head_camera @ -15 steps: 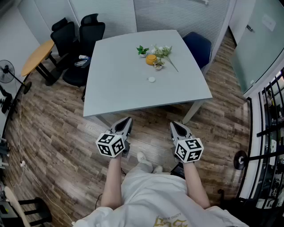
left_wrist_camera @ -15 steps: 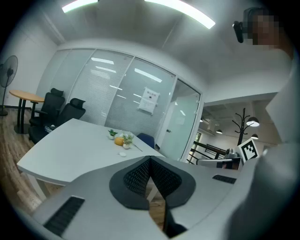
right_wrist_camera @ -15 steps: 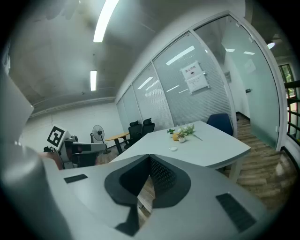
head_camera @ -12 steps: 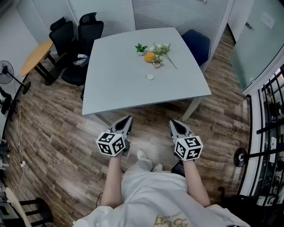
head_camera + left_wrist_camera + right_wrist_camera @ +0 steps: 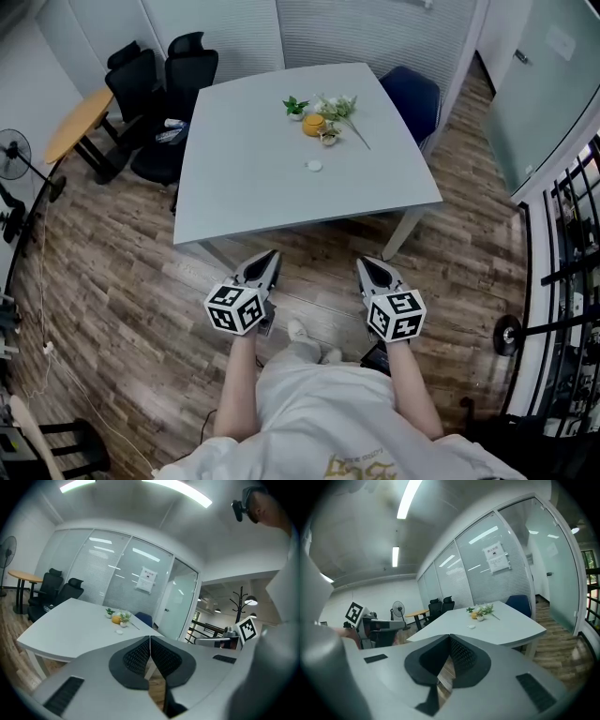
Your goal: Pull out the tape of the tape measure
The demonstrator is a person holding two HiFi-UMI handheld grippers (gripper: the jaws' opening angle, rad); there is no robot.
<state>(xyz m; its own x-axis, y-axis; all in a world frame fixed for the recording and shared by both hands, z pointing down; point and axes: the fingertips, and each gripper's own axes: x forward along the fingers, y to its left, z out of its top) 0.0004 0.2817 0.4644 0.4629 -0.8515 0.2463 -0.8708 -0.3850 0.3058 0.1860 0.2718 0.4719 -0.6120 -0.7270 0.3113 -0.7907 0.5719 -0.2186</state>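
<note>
Claws pressed together, empty: left gripper [image 5: 270,255] and right gripper [image 5: 365,265] have the orange tape measure [image 5: 315,125] at twelve o'clock, neither clearly nearer.

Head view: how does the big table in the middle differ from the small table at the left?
The big table has a pale grey, squarish top; the small table has a yellow wooden top with a rounded edge. The big table is far larger than the small table. The big table bears flowers; the small table shows none. Both stand on the wooden floor beside black chairs.
</note>
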